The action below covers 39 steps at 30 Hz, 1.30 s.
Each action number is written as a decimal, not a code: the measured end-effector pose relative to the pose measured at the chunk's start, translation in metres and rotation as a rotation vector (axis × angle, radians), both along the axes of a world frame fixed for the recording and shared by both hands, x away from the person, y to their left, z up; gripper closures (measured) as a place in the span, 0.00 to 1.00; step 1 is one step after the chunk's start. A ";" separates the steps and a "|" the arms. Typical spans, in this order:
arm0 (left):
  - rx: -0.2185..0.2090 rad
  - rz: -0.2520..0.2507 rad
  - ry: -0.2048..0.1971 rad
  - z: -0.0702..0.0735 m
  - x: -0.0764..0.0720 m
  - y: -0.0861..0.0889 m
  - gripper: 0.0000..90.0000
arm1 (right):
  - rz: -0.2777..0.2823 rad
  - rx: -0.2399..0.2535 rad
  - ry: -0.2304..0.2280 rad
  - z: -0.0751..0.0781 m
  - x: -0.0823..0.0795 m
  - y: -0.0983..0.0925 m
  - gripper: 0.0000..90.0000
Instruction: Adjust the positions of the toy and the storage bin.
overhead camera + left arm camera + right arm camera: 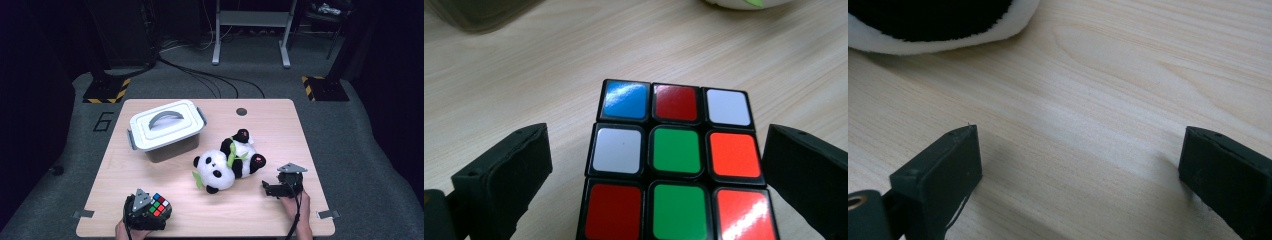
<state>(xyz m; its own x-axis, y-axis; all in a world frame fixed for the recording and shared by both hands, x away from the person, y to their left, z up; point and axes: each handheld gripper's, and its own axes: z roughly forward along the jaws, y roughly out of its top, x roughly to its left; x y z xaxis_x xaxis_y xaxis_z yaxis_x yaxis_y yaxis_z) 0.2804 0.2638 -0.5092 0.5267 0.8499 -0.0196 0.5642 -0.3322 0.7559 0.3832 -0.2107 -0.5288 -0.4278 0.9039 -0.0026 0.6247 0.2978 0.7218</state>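
The only writing that could be read was a large dark "6" (102, 121) marked on the grey floor, just beyond the far-left corner of the table (280, 125). No brand or label was visible on any object.

One container stood on the table – a box (167, 131) with a white lid, a grey arched handle lying flat on top and grey latches at both ends. The lid was on, and its lower wall looked dark and half-transparent; what was inside could not be told.

The puzzle cube (159, 204) sat on the near-left part of the table, right in front of the left gripper (150, 210). In the left gripper view the cube (676, 160) lay between the two black jaws, which were spread – a gap was visible on the left side, and on the right side the jaw was very close to the cube, touching or not I could not tell. The cube had a black plastic frame and glossy square stickers in blue, red, white, green and orange.

The right gripper (272, 189) rested at the near-right, near the plush panda (227, 161), with its jaws wide apart above bare wood (1078, 125). The panda was soft, black and white, with green leaf pieces, lying at the middle of the table. The tabletop was pale wood grain with rounded corners.
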 end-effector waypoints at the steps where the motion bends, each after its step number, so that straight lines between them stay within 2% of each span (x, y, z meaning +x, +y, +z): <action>1: 0.000 0.000 0.000 0.000 0.000 0.000 0.01 | 0.000 0.000 0.000 0.000 0.000 0.000 0.03; 2: -0.003 0.007 -0.008 -0.001 0.000 0.000 0.01 | 0.002 -0.002 -0.002 0.000 0.000 0.000 0.03; 5: 0.003 0.006 -0.016 -0.004 -0.002 0.002 0.17 | -0.003 0.003 0.002 0.000 0.000 0.000 0.03; 9: -0.009 -0.008 -0.017 -0.006 -0.003 0.002 0.24 | -0.004 0.002 0.001 0.000 0.000 0.000 0.03; 10: -0.007 -0.018 -0.019 -0.006 -0.003 0.002 0.28 | -0.004 0.002 0.002 0.000 0.000 0.000 0.03; 11: -0.006 -0.020 -0.028 -0.007 -0.004 0.001 0.37 | -0.005 0.002 0.002 0.000 0.000 0.000 0.03; 19: -0.004 -0.031 -0.025 -0.005 -0.003 0.000 0.38 | -0.004 0.002 0.001 0.000 0.000 0.000 0.04; 20: 0.006 -0.034 -0.034 -0.004 -0.003 0.001 0.38 | -0.004 0.003 0.001 0.000 0.000 0.000 0.04; 24: -0.002 -0.021 -0.049 0.000 -0.002 0.003 0.38 | -0.005 0.003 0.002 0.000 0.000 0.000 0.04; 27: -0.023 0.017 -0.072 0.008 0.002 0.014 0.38 | -0.005 0.003 0.002 0.000 0.000 0.000 0.04; 30: -0.010 0.040 -0.070 0.012 0.005 0.020 0.38 | -0.005 0.002 0.002 0.000 0.000 0.000 0.04; 31: -0.004 0.071 -0.072 0.016 0.010 0.028 0.38 | -0.005 0.003 0.002 0.000 0.000 0.000 0.04; 32: -0.004 0.071 -0.072 0.016 0.010 0.028 0.38 | -0.005 0.003 0.002 0.000 0.000 0.000 0.04; 33: -0.014 0.111 -0.078 0.019 0.015 0.037 0.38 | -0.005 0.003 0.002 0.000 0.000 0.000 0.04; 34: -0.014 0.111 -0.078 0.019 0.015 0.037 0.38 | -0.005 0.003 0.002 0.000 0.000 0.000 0.04; 35: -0.021 0.153 -0.072 0.020 0.021 0.047 0.38 | -0.004 0.003 0.001 0.000 0.000 0.000 0.04; 36: -0.021 0.153 -0.072 0.020 0.021 0.047 0.38 | -0.004 0.003 0.001 0.000 0.000 0.000 0.04; 39: -0.022 0.205 -0.072 0.022 0.031 0.062 0.38 | -0.005 0.003 0.002 0.000 0.000 0.000 0.04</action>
<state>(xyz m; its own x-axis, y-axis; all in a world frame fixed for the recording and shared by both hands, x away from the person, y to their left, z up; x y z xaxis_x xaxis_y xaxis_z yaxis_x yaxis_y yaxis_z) 0.3117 0.3257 -0.4869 0.3431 0.9393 -0.0076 0.5627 -0.1991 0.8023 0.3829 -0.2106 -0.5286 -0.4231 0.9061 0.0006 0.6274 0.2925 0.7217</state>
